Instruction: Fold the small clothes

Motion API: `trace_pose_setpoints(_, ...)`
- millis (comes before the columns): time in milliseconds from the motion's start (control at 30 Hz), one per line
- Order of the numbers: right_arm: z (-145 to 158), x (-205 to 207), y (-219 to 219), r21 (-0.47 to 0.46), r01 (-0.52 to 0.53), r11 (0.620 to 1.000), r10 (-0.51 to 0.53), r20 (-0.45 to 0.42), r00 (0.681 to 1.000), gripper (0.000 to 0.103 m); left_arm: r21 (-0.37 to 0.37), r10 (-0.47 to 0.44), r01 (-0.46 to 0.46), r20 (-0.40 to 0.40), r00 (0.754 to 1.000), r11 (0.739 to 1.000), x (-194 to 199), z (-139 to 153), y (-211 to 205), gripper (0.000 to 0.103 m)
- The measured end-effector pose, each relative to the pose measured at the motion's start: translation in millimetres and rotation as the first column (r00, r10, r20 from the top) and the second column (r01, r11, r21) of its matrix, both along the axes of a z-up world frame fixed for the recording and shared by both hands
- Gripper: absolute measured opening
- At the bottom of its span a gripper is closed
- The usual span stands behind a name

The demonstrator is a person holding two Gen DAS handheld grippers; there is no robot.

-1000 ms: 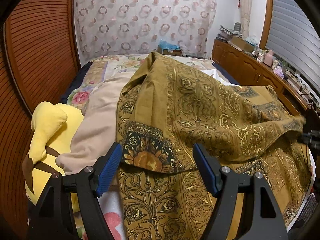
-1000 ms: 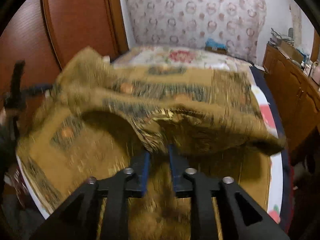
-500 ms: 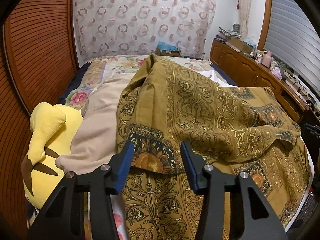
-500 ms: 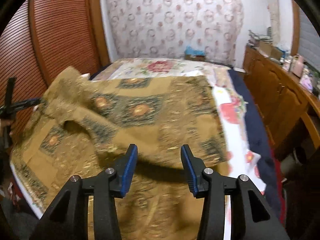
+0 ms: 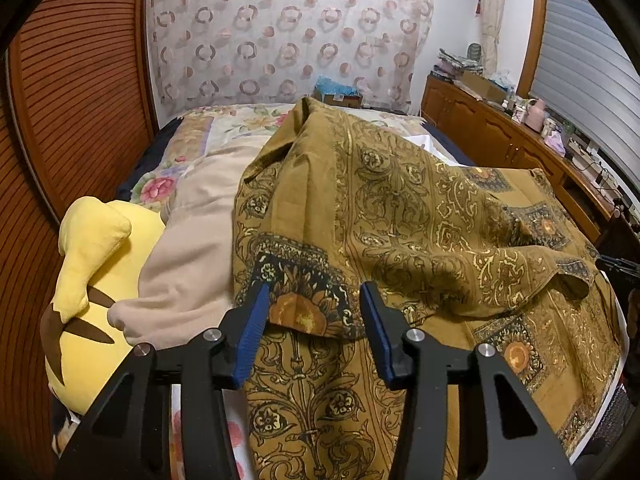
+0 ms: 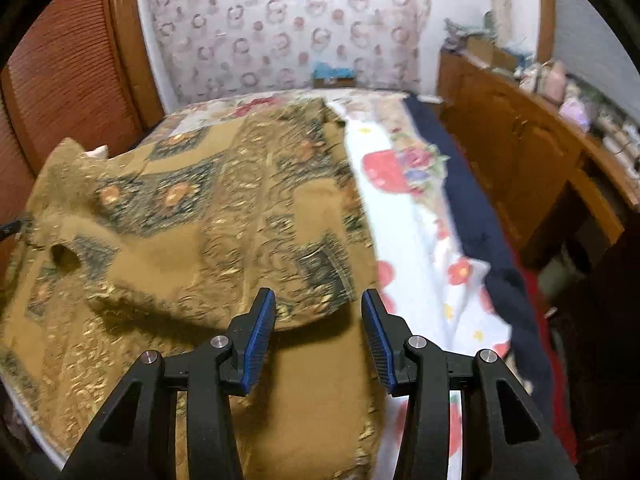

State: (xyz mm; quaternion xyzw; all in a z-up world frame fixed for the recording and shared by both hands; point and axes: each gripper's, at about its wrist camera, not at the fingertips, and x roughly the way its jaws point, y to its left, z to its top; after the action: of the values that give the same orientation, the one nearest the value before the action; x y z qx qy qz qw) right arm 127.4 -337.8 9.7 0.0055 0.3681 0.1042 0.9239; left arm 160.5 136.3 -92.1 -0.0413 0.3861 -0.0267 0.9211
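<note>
Gaping empty above the folded ochre garment (image 5: 400,208), both hand-held grippers (image 5: 312,328) (image 6: 318,334).

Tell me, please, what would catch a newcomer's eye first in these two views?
The big ochre patterned cloth, partly folded over itself, covers most of the bed in both views. To its left sits a bright yellow plush toy beside a beige garment. Both the left gripper and the right gripper are open above the cloth's folded edge, holding nothing.
</note>
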Motion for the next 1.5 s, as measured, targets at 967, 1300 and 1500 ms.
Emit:
trace_pose_setpoints(967, -16.9, 10.7, 7.1, -0.016, -0.051, 0.999, 0.051, 0.007, 0.999, 0.032, 0.12, 0.008, -0.002, -0.047, 0.999, 0.993, 33.0, -9.1, -2.8, 0.018)
trace_pose_setpoints(1300, -17.1, 12.3, 4.3, -0.012, -0.039, 0.999, 0.039, 0.005, 0.999, 0.005, 0.098, -0.002, 0.007, -0.044, 0.999, 0.995, 33.8, -11.3, 4.6, 0.003)
trace_pose_setpoints(1500, 3.4, 4.2, -0.9, 0.023, -0.059, 0.998, 0.057, 0.086, 0.995, 0.003, 0.03, -0.008, 0.006, 0.064, 0.998, 1.0, 1.2, 27.4, 5.6, 0.003)
